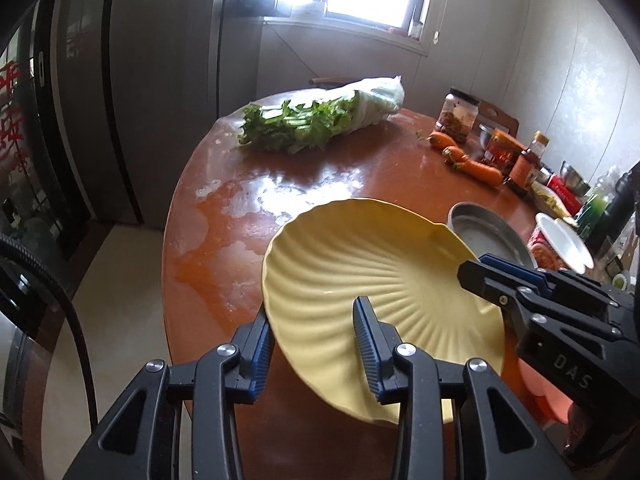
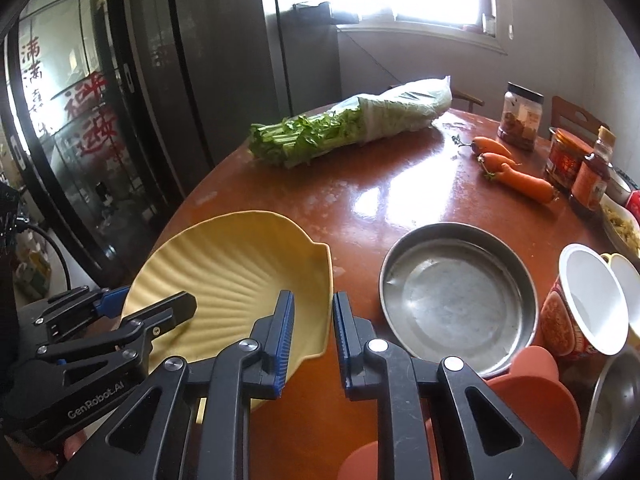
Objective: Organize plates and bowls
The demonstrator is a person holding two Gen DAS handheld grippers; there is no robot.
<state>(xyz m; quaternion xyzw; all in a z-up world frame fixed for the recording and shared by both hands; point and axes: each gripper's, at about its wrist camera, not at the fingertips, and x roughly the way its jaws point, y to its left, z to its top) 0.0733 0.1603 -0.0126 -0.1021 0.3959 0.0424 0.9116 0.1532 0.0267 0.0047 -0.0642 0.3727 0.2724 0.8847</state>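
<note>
A yellow shell-shaped plate (image 1: 360,272) is tilted above the brown round table (image 1: 320,168); it also shows in the right wrist view (image 2: 240,260). My left gripper (image 1: 316,344) straddles its near rim, one finger under and one over, with a gap between the pads. My right gripper (image 2: 314,320) straddles the plate's right rim, its pads close to the edge; it appears in the left wrist view (image 1: 492,268). A steel pan (image 2: 456,292) lies on the table to the right. An orange plate (image 2: 532,404) sits beneath my right gripper.
A bag of greens (image 2: 340,128) lies at the far side. Carrots (image 2: 516,172), jars (image 2: 520,116) and sauce bottles (image 2: 588,180) line the right edge. A noodle cup (image 2: 580,312) and a steel bowl (image 2: 616,412) stand at right. The table edge drops to the floor on the left.
</note>
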